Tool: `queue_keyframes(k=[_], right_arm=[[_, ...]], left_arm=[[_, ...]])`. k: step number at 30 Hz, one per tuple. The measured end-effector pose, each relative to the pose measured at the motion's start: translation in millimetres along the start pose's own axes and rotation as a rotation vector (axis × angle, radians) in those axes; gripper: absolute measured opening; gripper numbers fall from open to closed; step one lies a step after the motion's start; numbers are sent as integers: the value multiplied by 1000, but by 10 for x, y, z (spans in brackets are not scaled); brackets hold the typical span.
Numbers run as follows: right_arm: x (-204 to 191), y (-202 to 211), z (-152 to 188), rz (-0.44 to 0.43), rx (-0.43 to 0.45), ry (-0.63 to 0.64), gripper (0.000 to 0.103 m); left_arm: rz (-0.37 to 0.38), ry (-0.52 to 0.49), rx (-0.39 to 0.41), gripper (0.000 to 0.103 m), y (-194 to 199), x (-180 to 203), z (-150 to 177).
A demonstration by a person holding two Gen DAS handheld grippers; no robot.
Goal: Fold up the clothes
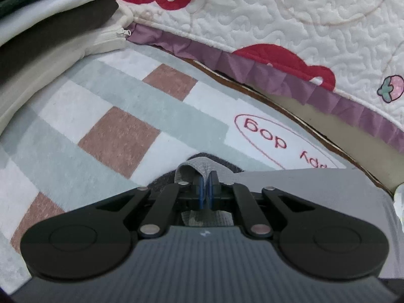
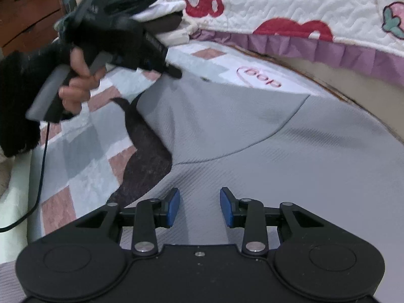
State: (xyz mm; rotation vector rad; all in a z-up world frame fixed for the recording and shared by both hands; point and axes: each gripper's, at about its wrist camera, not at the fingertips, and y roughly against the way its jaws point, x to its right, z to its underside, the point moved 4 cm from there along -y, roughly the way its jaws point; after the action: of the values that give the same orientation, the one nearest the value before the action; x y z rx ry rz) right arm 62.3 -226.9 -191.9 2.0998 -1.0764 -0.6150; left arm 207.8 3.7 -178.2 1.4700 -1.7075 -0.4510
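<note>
A light grey ribbed knit garment (image 2: 252, 131) lies spread on the checked pastel rug (image 1: 101, 116). The left gripper (image 1: 207, 185) pinches its folded corner; the right gripper (image 2: 200, 205) hangs spread above the cloth.

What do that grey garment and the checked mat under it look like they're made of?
The grey garment looks like a matte knit, perhaps cotton jersey: fine diagonal ribbing shows, with a darker fuzzy lining. The checked mat seems a short-pile plush or flannel, going by its soft, speckled nap.
</note>
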Motion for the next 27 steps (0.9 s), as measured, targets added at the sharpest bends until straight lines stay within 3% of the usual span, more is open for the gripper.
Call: queue_keyframes(k=[5, 9, 12, 15, 18, 19, 20, 21, 24, 27], right_arm=[[-109, 55, 13, -19, 11, -33, 40], [38, 268, 110, -5, 53, -146, 40], [246, 452, 252, 52, 60, -206, 41], [438, 617, 397, 112, 55, -236, 41], [598, 760, 530, 155, 58, -284, 41], [643, 795, 574, 166, 61, -301, 41], [681, 818, 620, 175, 63, -319, 41], [716, 830, 674, 183, 63, -339, 41], [774, 840, 816, 196, 57, -396, 41], [785, 892, 848, 184, 81, -447, 41]], left_arm=[[48, 24, -10, 3, 43, 25, 2], [116, -46, 33, 3, 230, 270, 4], [190, -115, 72, 3, 430, 554, 35], [325, -130, 74, 3, 639, 893, 123], [514, -173, 37, 5, 789, 1370, 304], [587, -206, -6, 11, 788, 1569, 415], [638, -245, -54, 34, 773, 1740, 528], [635, -297, -95, 53, 733, 1858, 646], [522, -440, -148, 53, 675, 1989, 896], [510, -410, -147, 54, 849, 1774, 802]])
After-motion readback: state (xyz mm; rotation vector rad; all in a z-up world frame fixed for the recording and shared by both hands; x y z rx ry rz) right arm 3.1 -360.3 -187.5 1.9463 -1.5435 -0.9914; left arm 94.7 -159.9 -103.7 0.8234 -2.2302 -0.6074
